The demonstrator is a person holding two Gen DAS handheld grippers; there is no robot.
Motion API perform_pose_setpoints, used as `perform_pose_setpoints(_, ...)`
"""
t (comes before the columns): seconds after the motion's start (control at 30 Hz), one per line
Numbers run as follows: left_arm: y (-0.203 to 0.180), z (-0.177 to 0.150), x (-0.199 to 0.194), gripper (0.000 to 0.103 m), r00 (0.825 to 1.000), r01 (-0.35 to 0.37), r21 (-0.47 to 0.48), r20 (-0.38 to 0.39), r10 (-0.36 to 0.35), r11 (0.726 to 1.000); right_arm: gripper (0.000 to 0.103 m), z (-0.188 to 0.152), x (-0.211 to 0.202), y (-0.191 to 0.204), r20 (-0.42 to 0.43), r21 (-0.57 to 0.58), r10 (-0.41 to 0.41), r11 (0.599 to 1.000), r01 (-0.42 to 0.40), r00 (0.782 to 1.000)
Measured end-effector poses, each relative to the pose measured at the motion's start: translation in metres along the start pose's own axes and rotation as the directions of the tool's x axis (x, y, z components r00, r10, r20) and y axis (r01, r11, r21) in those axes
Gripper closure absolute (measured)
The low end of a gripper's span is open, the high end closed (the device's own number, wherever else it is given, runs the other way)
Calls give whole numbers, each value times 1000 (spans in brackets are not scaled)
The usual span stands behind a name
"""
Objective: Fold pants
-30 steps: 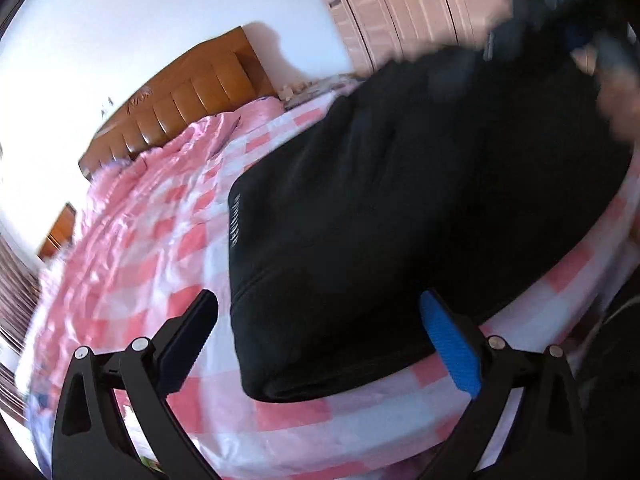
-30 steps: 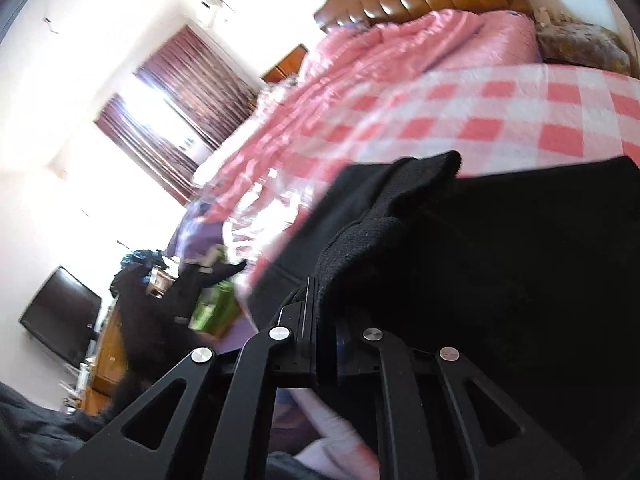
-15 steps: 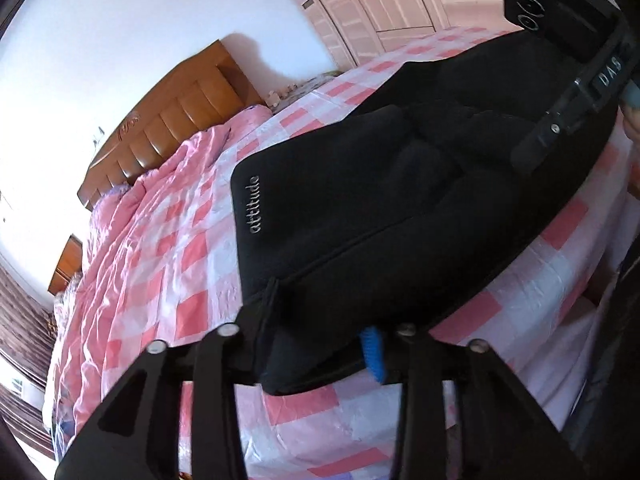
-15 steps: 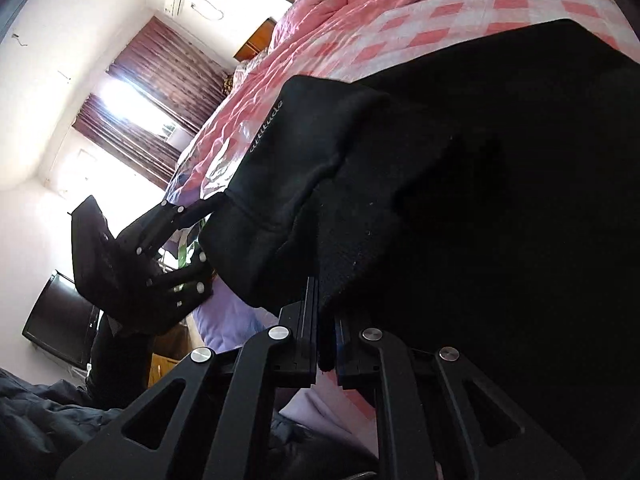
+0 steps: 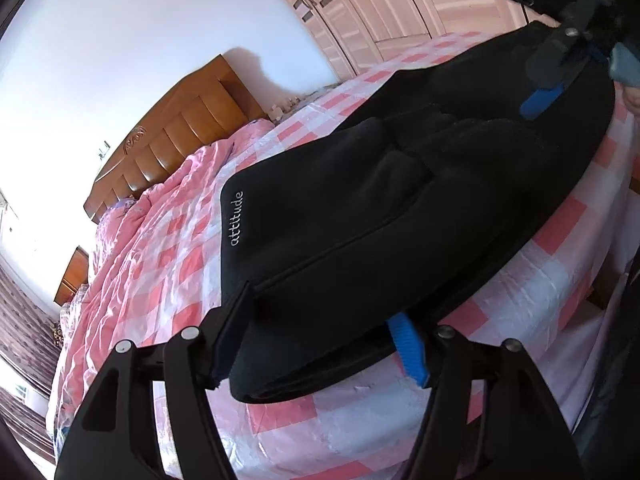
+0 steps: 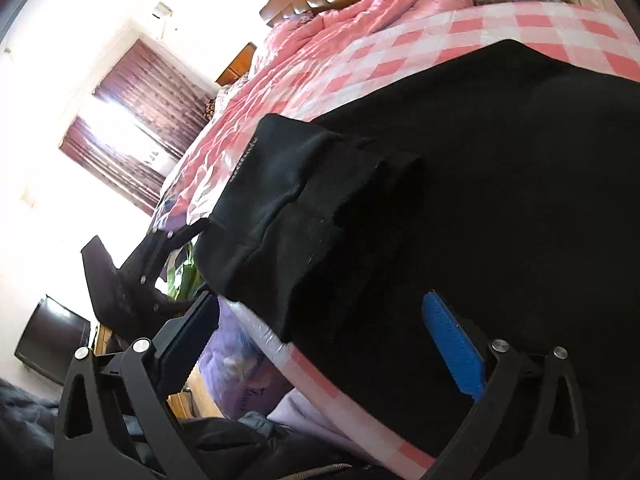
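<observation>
Black pants [image 5: 380, 216] with white "attitude" lettering lie folded on the pink checked bed sheet [image 5: 168, 280] near the bed's edge. My left gripper [image 5: 320, 336] has its jaws partly apart around the near folded end of the pants, fabric between the pads. My right gripper [image 6: 320, 332] is open, its jaws wide on either side of a folded corner of the pants [image 6: 440, 220] that rests on the bed. It also shows in the left wrist view [image 5: 560, 76] over the far end of the pants.
A wooden headboard [image 5: 172, 140] and a crumpled pink quilt [image 6: 340, 28] lie at the far end of the bed. Wardrobe doors [image 5: 400, 4] stand behind. A curtained window [image 6: 132, 128] and dark clutter [image 6: 120, 280] lie beyond the bed's edge.
My right gripper was shut on a pants fold and has opened, leaving the fold on the bed. My left gripper closed onto the near end, then its jaws parted somewhat.
</observation>
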State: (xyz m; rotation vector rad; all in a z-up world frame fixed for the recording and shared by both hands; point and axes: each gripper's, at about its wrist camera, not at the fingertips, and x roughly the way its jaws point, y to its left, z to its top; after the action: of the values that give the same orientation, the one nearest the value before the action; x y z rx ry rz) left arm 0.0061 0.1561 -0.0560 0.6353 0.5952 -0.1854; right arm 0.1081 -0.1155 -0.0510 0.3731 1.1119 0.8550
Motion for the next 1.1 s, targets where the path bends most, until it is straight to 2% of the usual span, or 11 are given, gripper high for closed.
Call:
perform_pose_setpoints(0.13, 0, -4, -4, 36, 1000, 3, -21, 24, -3, 1000, 4, 10, 31, 15, -91, -60, -25, 998, 19, 996)
perform_pose_setpoints(0.2, 2, -6, -6, 36, 999, 9, -40, 34, -8, 999, 5, 20, 41, 19, -118, -51, 17, 998, -23, 993)
perform_pose_setpoints(0.23, 3, -7, -8, 36, 999, 11, -50, 39, -9, 999, 11, 23, 46, 20, -128, -45, 42, 998, -48, 991)
perform_pose_setpoints(0.3, 7, -10, -12, 35, 999, 1, -70, 49, 3, 998, 56, 30, 57, 17, -126, -26, 18, 999, -21, 992)
perform_pose_setpoints(0.4, 20, -20, -21, 29, 998, -30, -127, 44, 36, 991, 74, 36, 53, 11, -80, 14, 53, 999, -52, 995)
perform_pose_setpoints(0.5, 39, -37, -26, 19, 998, -52, -222, 18, 57, 974, 78, 39, 42, 28, -20, -61, 25, 998, -27, 999)
perform_pose_setpoints(0.63, 61, -52, -15, 18, 998, -61, -368, -40, 50, 928, 79, 63, 23, 67, 63, -219, -9, 976, 23, 998)
perform_pose_setpoints(0.83, 68, -31, 6, 18, 999, 54, -480, 26, -47, 875, 81, 94, -6, 116, 167, -380, -38, 919, 100, 985)
perform_pose_setpoints(0.9, 66, -21, 25, 18, 999, -23, -461, -54, -2, 887, 82, 95, -22, 123, 209, -411, -46, 902, 131, 977)
perform_pose_setpoints(0.97, 64, -19, 48, 16, 984, -132, -415, -163, 69, 900, 83, 94, -36, 125, 264, -418, -47, 895, 158, 963)
perform_pose_setpoints(1.1, 66, -18, 42, 12, 988, -139, -454, -129, 89, 880, 84, 71, -50, 100, 321, -370, -88, 905, 210, 943)
